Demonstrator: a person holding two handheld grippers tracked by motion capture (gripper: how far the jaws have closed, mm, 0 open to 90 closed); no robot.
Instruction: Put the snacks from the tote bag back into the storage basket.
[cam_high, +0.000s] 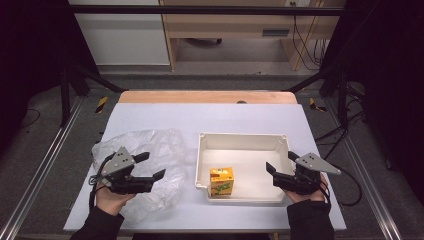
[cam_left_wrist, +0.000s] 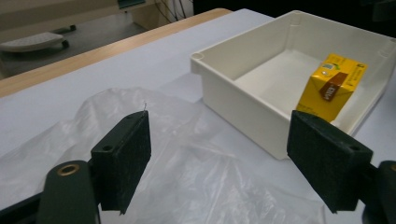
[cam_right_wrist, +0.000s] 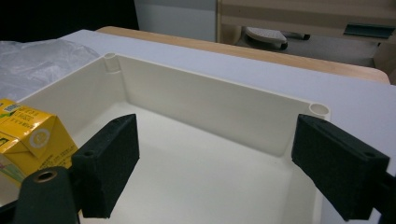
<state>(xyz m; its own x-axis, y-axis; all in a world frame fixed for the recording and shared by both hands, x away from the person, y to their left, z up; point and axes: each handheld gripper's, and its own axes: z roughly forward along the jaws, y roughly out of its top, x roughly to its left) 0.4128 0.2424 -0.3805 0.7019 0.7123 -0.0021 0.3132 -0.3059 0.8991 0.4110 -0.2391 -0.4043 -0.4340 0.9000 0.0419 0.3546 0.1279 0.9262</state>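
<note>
Landmark: white tray (cam_high: 242, 141), on the pale table (cam_high: 225, 115), open side up

Item 1: yellow drink carton (cam_high: 221, 181), upright inside the tray at its near-left corner, close to the near wall. In the left gripper view the carton (cam_left_wrist: 332, 88) shows a brown band with white lettering too small to read, and a small round mark on top; in the right gripper view a round emblem and fine print on its sloped top (cam_right_wrist: 32, 137), also unreadable. No brand can be made out

Item 2: clear plastic bag (cam_high: 150, 150), crumpled flat, just left of the tray

Item 3: left gripper (cam_high: 149, 166), jaws spread wide, empty, hovering over the bag, left of the tray

Item 4: right gripper (cam_high: 274, 173), jaws spread wide, empty, at the tray's near-right corner, pointing across the tray floor towards the carton

Step, as judged: approach, nothing grasped yet; likely the carton is to go into the bag

Next move calls for: right gripper reaching left to straddle the carton, left gripper lowering to pinch a bag edge
</note>
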